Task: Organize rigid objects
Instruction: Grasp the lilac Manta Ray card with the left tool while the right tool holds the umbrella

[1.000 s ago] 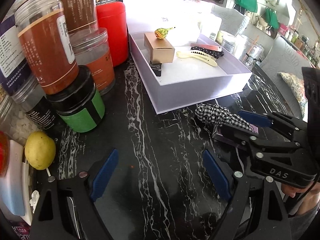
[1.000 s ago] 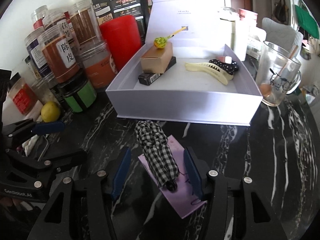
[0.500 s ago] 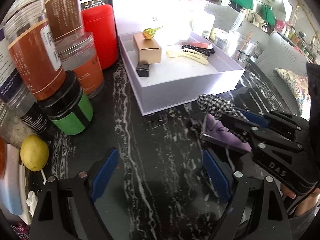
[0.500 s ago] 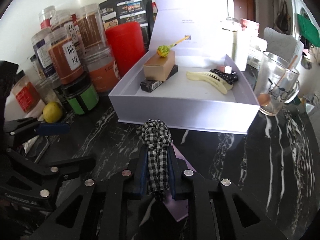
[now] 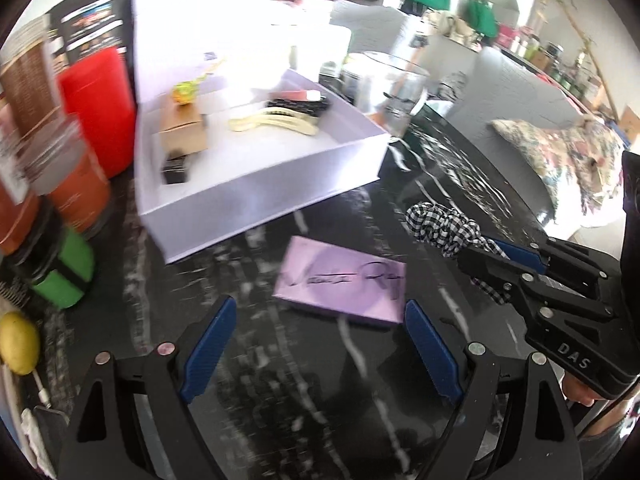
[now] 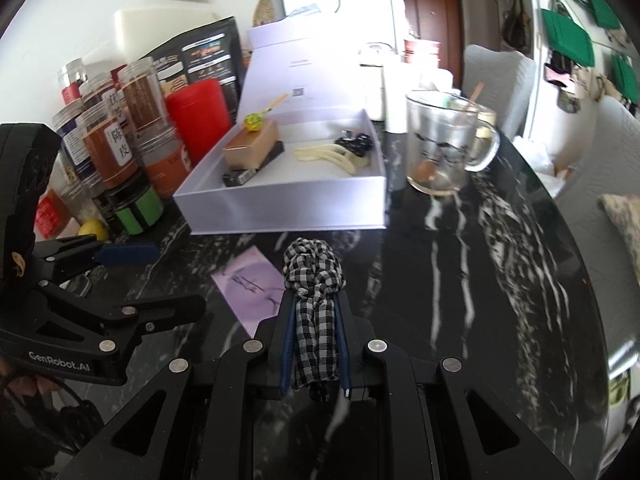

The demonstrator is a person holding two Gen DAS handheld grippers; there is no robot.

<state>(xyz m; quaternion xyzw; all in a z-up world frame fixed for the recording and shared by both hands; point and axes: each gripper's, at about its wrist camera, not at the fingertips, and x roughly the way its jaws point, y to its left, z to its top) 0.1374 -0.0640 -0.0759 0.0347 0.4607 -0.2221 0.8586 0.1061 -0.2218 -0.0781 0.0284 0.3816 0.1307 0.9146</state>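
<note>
- Right gripper (image 6: 314, 344): jaws clenched on a black-and-white checked fabric piece (image 6: 314, 280), whose knotted end sticks out past the blue pads; it is held clear of the table (image 6: 500, 280), in front of the box.
- The same right gripper (image 5: 490, 254) seen from the left wrist view: it comes in from the right, with the checked fabric piece (image 5: 440, 226) bunched at its tip.
- Left gripper (image 5: 316, 344): jaws released and spread wide, nothing between the blue pads; it hangs above the dark marbled table (image 5: 320, 400). In the right wrist view the left gripper (image 6: 124, 254) appears at the left edge.
- Lilac card (image 5: 344, 286): flat on the table, with dark handwriting across it, just beyond the left gripper's pads and in front of the box; also visible as the lilac card (image 6: 250, 286).
- White open box (image 6: 280, 204): on the table, lid standing up behind; it holds a tan carton (image 6: 252, 148), a small black box (image 6: 240, 176), a cream hair claw (image 6: 332, 156) and a dark clip (image 6: 356, 142).
- Glass mug (image 6: 444, 148): stands just right of the box.
- Jars and a red canister (image 6: 198, 118): crowded left of the box, with a lemon (image 6: 94, 228) beside them.
</note>
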